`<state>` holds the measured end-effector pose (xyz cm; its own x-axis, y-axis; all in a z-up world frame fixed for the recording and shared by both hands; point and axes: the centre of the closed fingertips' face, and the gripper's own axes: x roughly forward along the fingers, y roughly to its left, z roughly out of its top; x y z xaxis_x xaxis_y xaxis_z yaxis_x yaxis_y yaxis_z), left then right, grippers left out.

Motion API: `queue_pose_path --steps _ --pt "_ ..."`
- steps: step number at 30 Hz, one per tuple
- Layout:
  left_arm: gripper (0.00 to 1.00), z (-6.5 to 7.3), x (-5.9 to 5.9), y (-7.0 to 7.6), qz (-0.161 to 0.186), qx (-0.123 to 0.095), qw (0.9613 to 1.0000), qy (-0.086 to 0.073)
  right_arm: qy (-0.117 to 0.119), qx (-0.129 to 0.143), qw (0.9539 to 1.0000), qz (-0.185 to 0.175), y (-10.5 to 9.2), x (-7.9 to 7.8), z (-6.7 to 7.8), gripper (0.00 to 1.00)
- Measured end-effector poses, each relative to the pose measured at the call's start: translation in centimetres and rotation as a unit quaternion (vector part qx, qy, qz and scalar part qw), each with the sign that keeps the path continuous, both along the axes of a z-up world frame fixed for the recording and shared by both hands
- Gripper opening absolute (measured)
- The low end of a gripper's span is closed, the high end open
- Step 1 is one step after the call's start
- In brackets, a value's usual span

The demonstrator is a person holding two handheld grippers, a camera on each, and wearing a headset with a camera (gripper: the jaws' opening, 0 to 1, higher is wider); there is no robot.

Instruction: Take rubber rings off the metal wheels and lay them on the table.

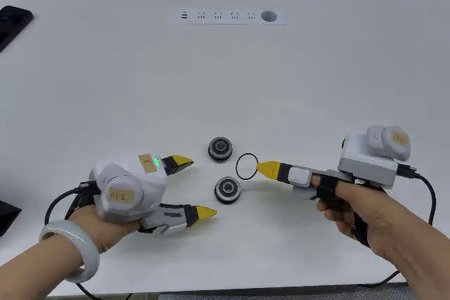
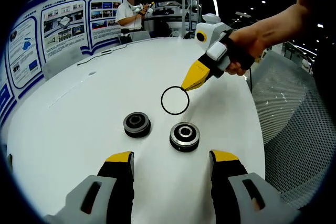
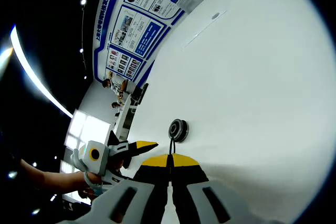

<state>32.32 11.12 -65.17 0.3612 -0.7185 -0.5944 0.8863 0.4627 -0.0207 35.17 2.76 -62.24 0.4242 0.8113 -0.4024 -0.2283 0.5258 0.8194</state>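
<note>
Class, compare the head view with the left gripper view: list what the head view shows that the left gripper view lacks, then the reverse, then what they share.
Head view adds: a white power strip at the far side of the table, and a pale bangle on the wrist behind the left gripper.
Left gripper view adds: wall posters, a standing person and grey mesh.
Shared: the far wheel, the near wheel, the rubber ring, the right gripper shut at the ring's edge, the open left gripper, and the table.
</note>
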Motion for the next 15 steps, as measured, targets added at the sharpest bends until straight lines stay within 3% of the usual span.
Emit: queue_pose_path --steps 15 --pt "0.58 -0.1 0.1 0.0 -0.002 0.002 1.0000 -0.002 0.013 -0.043 0.9986 -0.027 -1.2 0.6 -2.0 0.02"
